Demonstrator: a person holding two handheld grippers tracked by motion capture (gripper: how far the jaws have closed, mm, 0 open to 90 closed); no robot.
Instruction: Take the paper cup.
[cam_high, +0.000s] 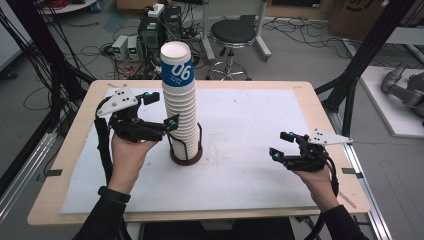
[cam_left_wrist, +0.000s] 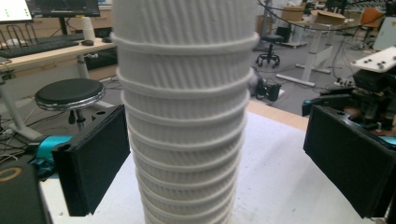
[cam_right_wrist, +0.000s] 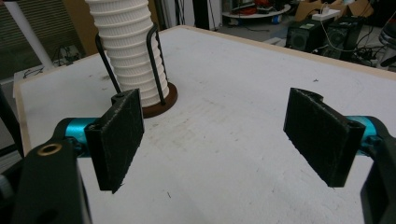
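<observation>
A tall stack of white ribbed paper cups (cam_high: 180, 105) stands upright in a black wire holder with a round brown base (cam_high: 192, 159) left of the table's middle. The top cup (cam_high: 176, 62) carries a blue band marked 06. My left gripper (cam_high: 162, 110) is open, with one jaw on each side of the stack at mid height. In the left gripper view the stack (cam_left_wrist: 182, 116) stands between the pads (cam_left_wrist: 95, 163) with a gap on both sides. My right gripper (cam_high: 281, 145) is open and empty at the right, low over the mat, apart from the stack (cam_right_wrist: 130, 51).
A white mat (cam_high: 250, 120) covers most of the wooden table (cam_high: 75, 150). Behind the table are a black stool (cam_high: 232, 32) and electronics boxes (cam_high: 155, 30) on the floor with cables. Black frame poles (cam_high: 357, 60) rise at both sides.
</observation>
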